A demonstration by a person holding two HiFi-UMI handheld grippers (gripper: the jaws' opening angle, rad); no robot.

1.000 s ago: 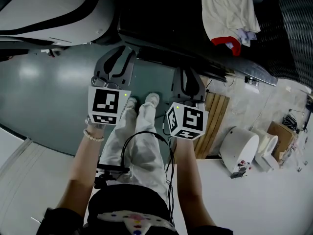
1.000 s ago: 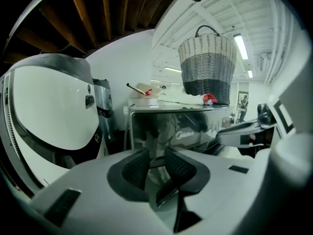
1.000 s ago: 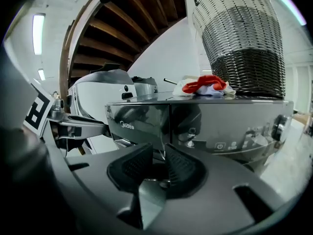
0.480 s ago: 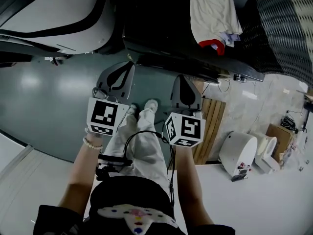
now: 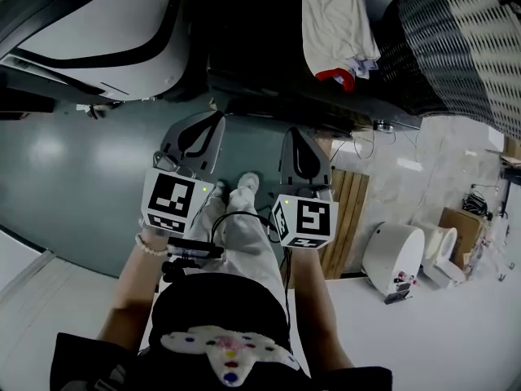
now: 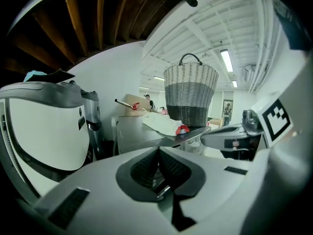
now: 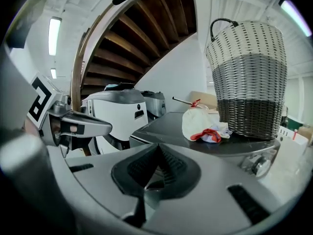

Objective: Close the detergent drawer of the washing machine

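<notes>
The washing machine (image 5: pixel 260 63) shows its dark top and front edge ahead of me in the head view. I cannot make out its detergent drawer in any view. My left gripper (image 5: pixel 216 119) and right gripper (image 5: pixel 295 132) hang side by side in the air short of the machine. Both are shut with nothing between the pads. In the left gripper view the jaws (image 6: pixel 159 150) meet in front of the machine's top (image 6: pixel 146 133). In the right gripper view the shut jaws (image 7: pixel 157 147) point at the dark top (image 7: pixel 171 124); a chrome knob (image 7: pixel 259 165) sits on its front.
A wicker basket (image 5: pixel 460 39) and a white cloth with a red piece (image 5: pixel 334 23) lie on the machine's top. A white appliance (image 5: pixel 98 31) stands to the left. Wooden slats (image 5: pixel 346 210), a white round object (image 5: pixel 395 255) and a cardboard box (image 5: pixel 460 222) are on the floor to the right.
Both grippers went from open to shut and have risen, closer to the machine's front edge in the head view.
</notes>
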